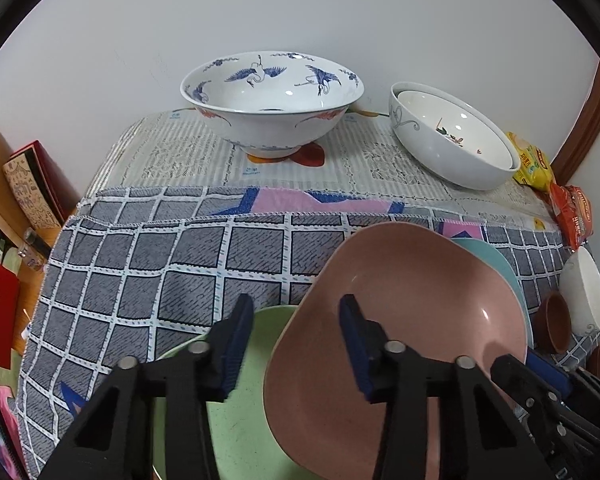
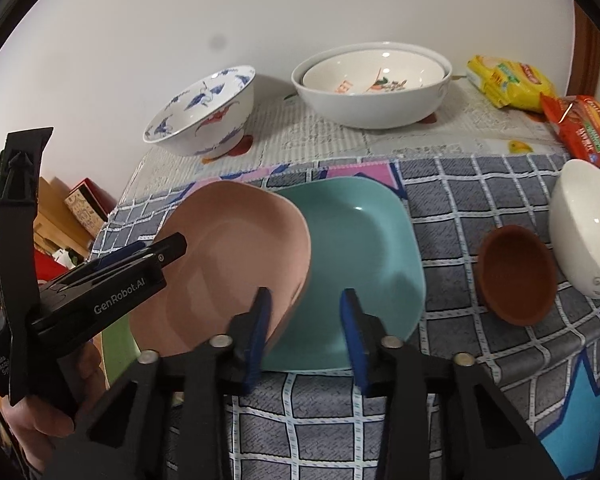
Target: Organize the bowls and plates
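Note:
A pink plate [image 1: 400,320] lies tilted, overlapping a teal plate [image 2: 364,256] on its right and a green plate [image 1: 236,408] on its left. My left gripper [image 1: 296,344] is open, its fingers either side of the pink plate's left rim. It also shows in the right wrist view [image 2: 112,276] at the pink plate's [image 2: 228,256] left edge. My right gripper [image 2: 306,340] is open just above the teal plate's near edge, holding nothing. A small brown bowl [image 2: 516,276] and a white bowl [image 2: 584,228] lie tipped at the right.
A blue crane-pattern bowl [image 1: 272,100] and two nested white bowls [image 1: 456,136] stand at the back by the wall. Yellow and orange snack packs [image 2: 540,96] lie at the back right. Boxes [image 1: 32,184] stand off the table's left edge. A checked cloth [image 1: 180,264] covers the table.

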The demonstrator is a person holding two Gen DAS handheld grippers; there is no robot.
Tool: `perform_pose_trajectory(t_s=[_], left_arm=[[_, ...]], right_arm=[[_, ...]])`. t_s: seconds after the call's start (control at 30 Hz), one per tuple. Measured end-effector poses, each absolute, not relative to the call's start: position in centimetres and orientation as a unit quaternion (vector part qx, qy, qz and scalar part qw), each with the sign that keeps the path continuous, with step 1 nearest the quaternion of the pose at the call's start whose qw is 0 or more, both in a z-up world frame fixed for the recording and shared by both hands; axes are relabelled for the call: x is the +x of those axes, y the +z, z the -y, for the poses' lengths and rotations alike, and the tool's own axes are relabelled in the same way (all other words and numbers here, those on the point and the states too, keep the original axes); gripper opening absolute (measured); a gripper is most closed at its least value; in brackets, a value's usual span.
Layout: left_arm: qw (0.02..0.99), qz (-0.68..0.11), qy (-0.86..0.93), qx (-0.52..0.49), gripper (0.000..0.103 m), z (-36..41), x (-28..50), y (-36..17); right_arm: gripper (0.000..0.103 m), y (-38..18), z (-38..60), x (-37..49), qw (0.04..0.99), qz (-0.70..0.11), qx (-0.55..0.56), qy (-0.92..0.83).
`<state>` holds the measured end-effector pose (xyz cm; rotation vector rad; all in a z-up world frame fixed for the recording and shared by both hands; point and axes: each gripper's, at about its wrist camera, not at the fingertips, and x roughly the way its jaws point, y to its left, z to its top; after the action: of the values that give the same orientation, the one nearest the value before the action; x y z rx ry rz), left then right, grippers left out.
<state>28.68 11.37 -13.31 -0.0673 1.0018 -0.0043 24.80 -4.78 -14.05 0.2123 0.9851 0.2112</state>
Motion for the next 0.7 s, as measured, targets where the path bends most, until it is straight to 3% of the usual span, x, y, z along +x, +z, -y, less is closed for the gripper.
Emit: perform_pose_trajectory(t_s=[0.07,0.27,0.7], left_arm=[[0.873,-0.487,-0.006,-0.034,0.025,-11.5,28.6,-13.4],[0.873,-0.485,-0.011,-0.049,0.014,-11.7,27.3,-12.4],[0.888,-0.454,0.021,-0.074,0.011,-13.3,22.3,-8.0]], right_arm=[[0.017,-14.3,4.5,25.0,0.87,-0.472,0.098,0.106],[0.013,-14.6,4.6,25.7,0.871,-0.473,0.086,0.104],[0.011,-11.1,3.5,24.3,0.882,-0.445,0.074,0.135]])
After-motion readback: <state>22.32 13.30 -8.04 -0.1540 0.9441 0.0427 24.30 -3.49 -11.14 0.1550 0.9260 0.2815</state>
